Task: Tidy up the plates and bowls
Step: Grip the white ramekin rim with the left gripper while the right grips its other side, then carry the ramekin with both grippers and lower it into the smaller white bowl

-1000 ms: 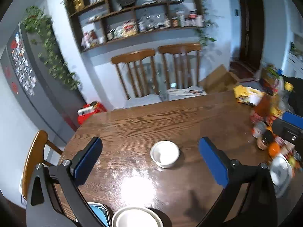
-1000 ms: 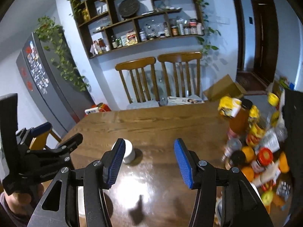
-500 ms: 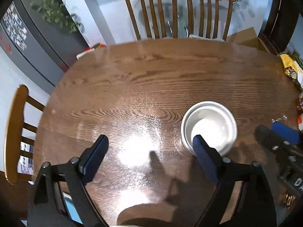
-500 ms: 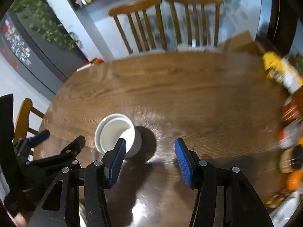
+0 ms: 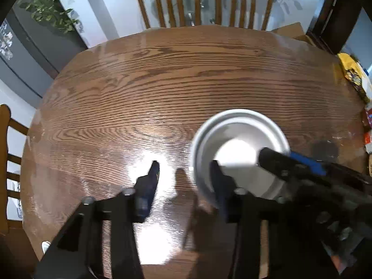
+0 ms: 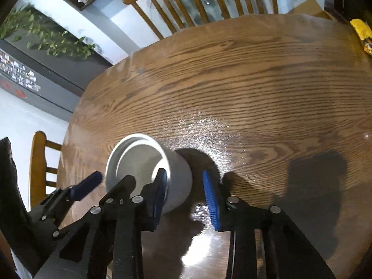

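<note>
A white bowl [image 5: 239, 137] stands upright on the round wooden table [image 5: 162, 88]. My left gripper [image 5: 184, 177] points steeply down at the bowl's left wall, one finger inside the bowl and the other over bare table. Its jaws are closing, with a gap still showing beside the wall. My right gripper [image 6: 184, 189] straddles the right wall of the bowl [image 6: 139, 160], its left finger inside the rim and its right pad just clear of the outer side. Its jaws are closing too. Each gripper shows at the edge of the other's view.
Two wooden chairs [image 5: 202, 2] stand at the table's far side and another chair [image 5: 9, 144] at its left. A yellow packet [image 5: 353, 74] and other groceries lie at the right edge. A cardboard box [image 5: 293, 30] sits beyond the table.
Both grippers have dropped and tilted down onto the bowl. Their jaws have narrowed, and each now has one finger inside the bowl's rim.
</note>
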A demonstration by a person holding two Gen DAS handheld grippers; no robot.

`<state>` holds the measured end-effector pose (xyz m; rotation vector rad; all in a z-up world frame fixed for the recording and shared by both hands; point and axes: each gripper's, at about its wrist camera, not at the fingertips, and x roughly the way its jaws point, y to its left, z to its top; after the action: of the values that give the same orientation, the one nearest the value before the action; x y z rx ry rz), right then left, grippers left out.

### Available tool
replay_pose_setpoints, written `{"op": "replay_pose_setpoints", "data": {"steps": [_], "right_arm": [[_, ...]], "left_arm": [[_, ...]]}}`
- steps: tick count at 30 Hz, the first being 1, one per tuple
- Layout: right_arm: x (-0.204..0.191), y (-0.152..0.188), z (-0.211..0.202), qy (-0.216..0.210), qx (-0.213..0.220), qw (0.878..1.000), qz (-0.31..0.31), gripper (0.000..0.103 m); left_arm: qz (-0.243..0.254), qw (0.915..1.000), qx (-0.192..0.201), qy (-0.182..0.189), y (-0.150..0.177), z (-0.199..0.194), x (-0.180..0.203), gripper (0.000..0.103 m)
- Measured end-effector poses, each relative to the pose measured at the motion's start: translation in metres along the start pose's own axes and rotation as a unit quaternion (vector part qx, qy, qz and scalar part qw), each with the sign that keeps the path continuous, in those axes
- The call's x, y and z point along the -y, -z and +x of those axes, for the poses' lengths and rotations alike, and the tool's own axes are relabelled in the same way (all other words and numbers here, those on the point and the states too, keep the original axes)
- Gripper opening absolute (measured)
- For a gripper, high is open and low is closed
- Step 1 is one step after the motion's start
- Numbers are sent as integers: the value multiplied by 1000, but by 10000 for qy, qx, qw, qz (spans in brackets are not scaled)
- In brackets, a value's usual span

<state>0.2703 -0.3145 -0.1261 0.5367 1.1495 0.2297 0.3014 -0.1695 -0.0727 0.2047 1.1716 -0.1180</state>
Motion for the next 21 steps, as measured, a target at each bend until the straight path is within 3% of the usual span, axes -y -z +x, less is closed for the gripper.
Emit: {"op": "replay_pose_setpoints", "data": {"steps": [3,11,18,21], "right_arm": [[-6,-1,0,-16,27,10000,-77,20],[-8,9,-10,102,174,9996,-209,18],[-12,31,-46,-12,441,9987,-265,18],[-18,49,-79,-101,705,9969,-343,18]], "left_arm": [[131,9999,13,76,2,-2,8,17],[205,9995,200,164,22,-17,12,16],[295,9961,811,157,52,-69,16,16],[375,9926,1156,82,69,-97,19,16]]}}
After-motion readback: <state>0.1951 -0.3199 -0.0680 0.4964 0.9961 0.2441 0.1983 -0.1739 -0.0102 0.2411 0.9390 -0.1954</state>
